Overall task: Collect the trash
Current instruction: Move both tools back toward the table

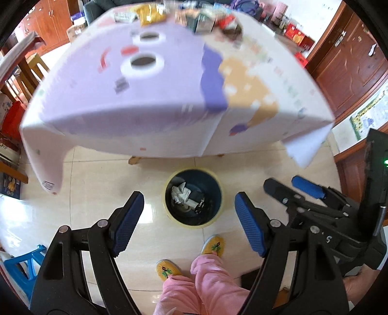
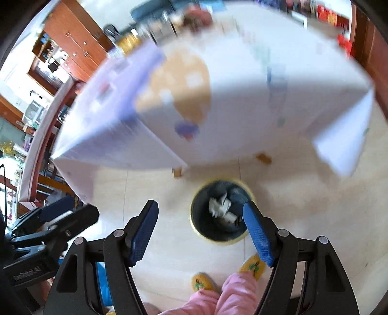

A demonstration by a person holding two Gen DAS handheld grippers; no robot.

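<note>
Both the left tongs (image 1: 189,224) and right tongs (image 2: 201,232) are held apart and empty above the bin (image 1: 193,197), where crumpled paper (image 1: 181,193) lies below them, presumably released.

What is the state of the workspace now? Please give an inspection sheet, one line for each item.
Surface: table under a purple and white cloth; tiled floor below.
Job's things: trash bin on the floor, crumpled paper inside.
Clutter: packets at the table's far edge, blurred.
Grippers: left gripper open, empty; right gripper open, empty.
Cables: nothing seen.
Surroundings: wooden cabinets, blue stool, person's yellow slippers.
</note>
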